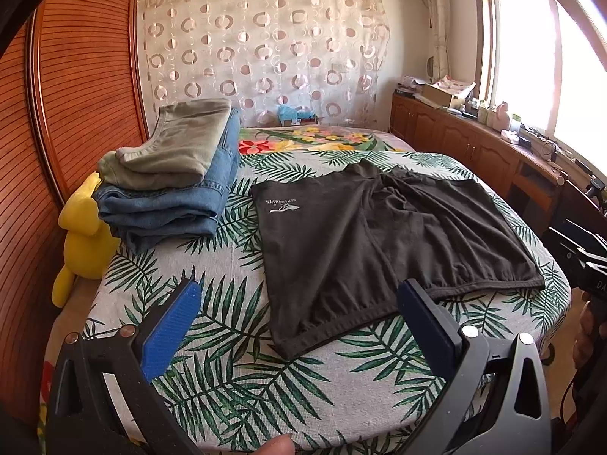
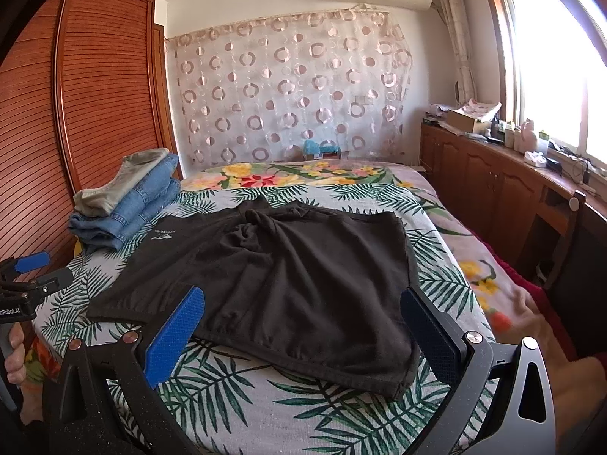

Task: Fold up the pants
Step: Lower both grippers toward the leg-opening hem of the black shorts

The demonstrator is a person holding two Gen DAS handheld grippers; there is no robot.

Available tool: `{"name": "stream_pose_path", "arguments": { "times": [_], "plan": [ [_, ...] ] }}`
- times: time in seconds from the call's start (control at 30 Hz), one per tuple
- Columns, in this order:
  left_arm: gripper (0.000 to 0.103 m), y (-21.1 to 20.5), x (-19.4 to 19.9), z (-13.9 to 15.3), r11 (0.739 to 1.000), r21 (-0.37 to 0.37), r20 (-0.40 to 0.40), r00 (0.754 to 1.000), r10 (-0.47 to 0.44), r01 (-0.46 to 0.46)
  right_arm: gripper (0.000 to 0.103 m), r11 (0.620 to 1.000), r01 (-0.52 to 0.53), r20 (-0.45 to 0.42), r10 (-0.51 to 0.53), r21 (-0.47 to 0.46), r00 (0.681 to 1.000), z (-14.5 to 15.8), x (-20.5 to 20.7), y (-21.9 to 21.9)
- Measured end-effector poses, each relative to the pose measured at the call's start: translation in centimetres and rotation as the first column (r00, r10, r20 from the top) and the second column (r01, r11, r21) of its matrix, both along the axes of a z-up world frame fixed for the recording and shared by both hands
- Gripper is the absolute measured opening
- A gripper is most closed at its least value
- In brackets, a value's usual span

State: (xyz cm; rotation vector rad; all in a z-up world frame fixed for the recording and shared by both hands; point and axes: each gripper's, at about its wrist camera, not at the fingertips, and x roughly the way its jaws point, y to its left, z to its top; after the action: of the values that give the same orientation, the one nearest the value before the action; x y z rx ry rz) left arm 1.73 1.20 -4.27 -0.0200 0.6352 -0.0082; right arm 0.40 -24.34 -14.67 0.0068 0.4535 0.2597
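Both grippers (image 1: 299, 303) (image 2: 303, 314) gape; yellow plush (image 1: 81, 242) only in left view.

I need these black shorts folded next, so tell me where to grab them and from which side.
Probably take the black shorts by the hemmed edge nearest the grippers, coming low from the near side of the bed. That edge lies flat and exposed, while the far part is bunched. Left gripper and right gripper both stand open, one for each near corner.
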Motion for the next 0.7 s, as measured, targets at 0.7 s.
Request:
{"name": "stream_pose_path", "arguments": {
  "times": [0.7],
  "plan": [
    [0.097, 3.6, 1.4, -4.7, 0.998, -0.063, -0.115, 0.993, 0.001, -0.008, 0.101, 0.995, 0.046, -0.168, -0.059, -0.085, 0.984, -0.3, 0.8, -1.2]
  ]
}}
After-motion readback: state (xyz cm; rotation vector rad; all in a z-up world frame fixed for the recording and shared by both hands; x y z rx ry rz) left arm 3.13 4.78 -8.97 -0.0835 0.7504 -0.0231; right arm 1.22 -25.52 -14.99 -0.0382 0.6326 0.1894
